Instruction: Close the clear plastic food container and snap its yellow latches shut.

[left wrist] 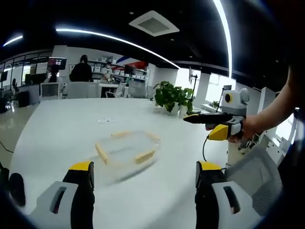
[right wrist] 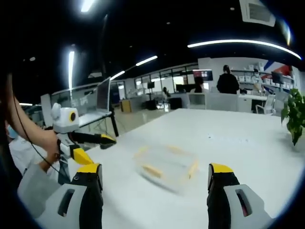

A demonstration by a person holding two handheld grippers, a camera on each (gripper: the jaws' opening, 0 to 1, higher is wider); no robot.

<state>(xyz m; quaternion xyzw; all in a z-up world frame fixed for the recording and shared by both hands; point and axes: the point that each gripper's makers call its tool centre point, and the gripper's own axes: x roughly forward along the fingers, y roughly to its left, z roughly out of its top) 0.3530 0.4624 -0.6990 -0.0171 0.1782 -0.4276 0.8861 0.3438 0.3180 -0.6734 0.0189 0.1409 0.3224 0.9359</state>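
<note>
Item 1, my left gripper (left wrist: 144,174): jaws spread wide, nothing between them, held above the white table (left wrist: 57,129) and aimed at the container.

Item 2, my right gripper (right wrist: 155,176): likewise parted and empty, hovering on the opposite side. It also appeared at the right of the left gripper view, carried in my hand (left wrist: 248,128); whether its black fingers were parted there I could not tell.

Item 3, clear plastic food container (left wrist: 127,149): it sat on the table ahead of both grippers, between them, touched by neither. It was blurred, so I could not say whether the lid lay seated or merely rested askew. Yellow latches (left wrist: 144,156) ran along its edges; their exact number and whether any were snapped down were unclear.

Handling estimate: apparently empty, so light and likely to skate on the smooth tabletop under a sideways push. Walls stiff but thin, slick for the jaws. I judged it best to steady it with one gripper pressing down on the lid's rim while the other pushed each latch down at its middle.

Item 4, surroundings: potted plant (left wrist: 172,98) at the table's far end; office desks and people well beyond.
</note>
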